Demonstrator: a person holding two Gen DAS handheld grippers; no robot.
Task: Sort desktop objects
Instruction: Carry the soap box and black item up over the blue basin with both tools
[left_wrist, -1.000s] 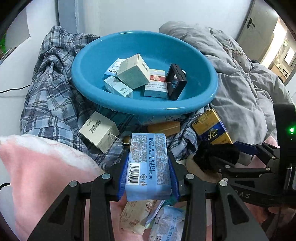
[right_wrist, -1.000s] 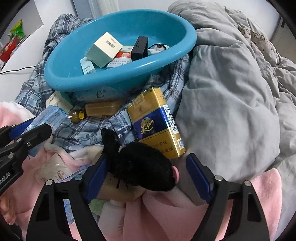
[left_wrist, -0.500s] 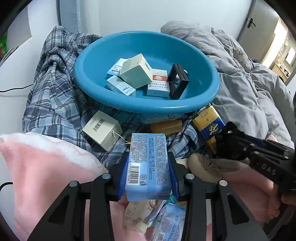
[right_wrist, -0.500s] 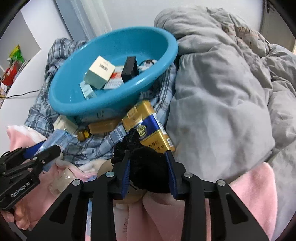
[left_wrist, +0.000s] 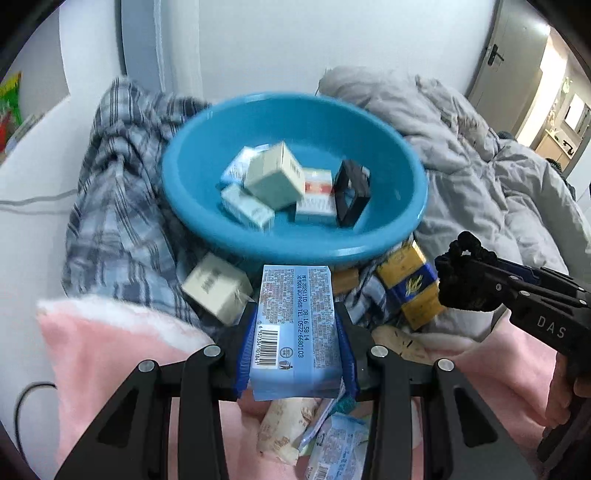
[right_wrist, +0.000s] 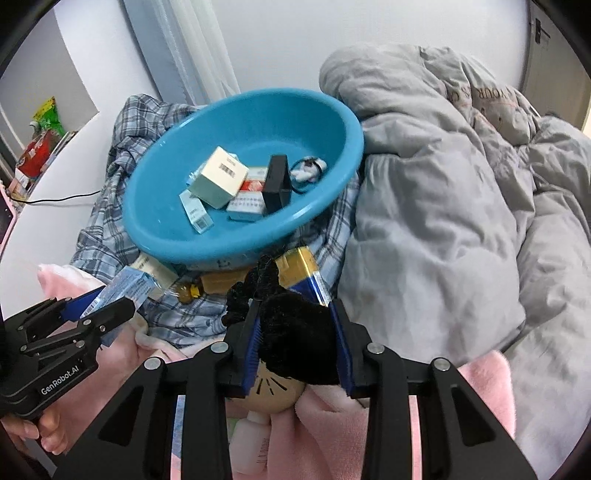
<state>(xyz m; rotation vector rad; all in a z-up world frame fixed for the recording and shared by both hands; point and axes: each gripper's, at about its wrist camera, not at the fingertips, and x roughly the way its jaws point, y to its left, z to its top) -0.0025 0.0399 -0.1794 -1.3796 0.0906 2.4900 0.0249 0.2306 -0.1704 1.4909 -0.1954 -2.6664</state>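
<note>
A blue basin (left_wrist: 207, 221) (right_wrist: 155, 229) sits on plaid cloth and holds several small boxes and a black frame (left_wrist: 351, 197). My left gripper (left_wrist: 295, 332) is shut on a light blue tissue pack (left_wrist: 297, 325), lifted in front of the basin; from the right wrist view the pack (right_wrist: 125, 288) shows at the left. My right gripper (right_wrist: 297, 336) is shut on a fuzzy black scrunchie (right_wrist: 295, 328), raised above the pink blanket. In the left wrist view that scrunchie (left_wrist: 461, 277) shows at the right. A gold and blue carton (left_wrist: 410, 284) (right_wrist: 306, 269) lies under the basin's rim.
A grey quilt (right_wrist: 443, 203) fills the right side. A beige box (left_wrist: 214, 288) and an amber bottle (right_wrist: 218, 284) lie on the plaid shirt (left_wrist: 118, 229). Snack packets (left_wrist: 332, 439), a round tan piece (right_wrist: 273, 391) and a white bottle (right_wrist: 251, 443) rest on the pink blanket (left_wrist: 110, 350).
My right gripper has shut on the black scrunchie and lifted it off the blanket. My left gripper has risen a little with the tissue pack, so the basin looks farther away.
</note>
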